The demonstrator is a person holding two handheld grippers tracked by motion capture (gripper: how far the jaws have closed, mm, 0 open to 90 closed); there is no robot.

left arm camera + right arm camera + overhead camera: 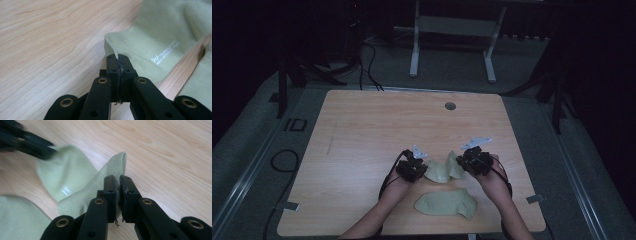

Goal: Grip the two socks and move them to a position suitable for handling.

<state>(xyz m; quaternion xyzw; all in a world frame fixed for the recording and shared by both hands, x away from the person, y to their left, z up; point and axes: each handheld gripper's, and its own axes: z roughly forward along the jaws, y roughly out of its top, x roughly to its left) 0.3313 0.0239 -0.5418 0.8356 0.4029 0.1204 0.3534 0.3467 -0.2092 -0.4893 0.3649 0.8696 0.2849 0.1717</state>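
Note:
A pale green sock (pixel 441 170) lies bunched on the wooden table (pixel 377 130) between my two grippers. My left gripper (pixel 424 170) is shut on one edge of it; in the left gripper view the jaws (pixel 119 58) pinch a thin fold of the sock (pixel 160 37), which bears small white lettering. My right gripper (pixel 463 163) is shut on the other end, and in the right gripper view its jaws (pixel 117 180) clamp the ribbed cuff of the sock (pixel 82 187), lifted off the wood. A second matching sock (pixel 447 204) lies flat nearer the front edge.
The second sock shows at the lower right of the left gripper view (pixel 200 77) and at the lower left of the right gripper view (pixel 17 217). A round cable hole (pixel 450 106) sits near the table's far edge. Cables (pixel 282 160) lie on the floor at left.

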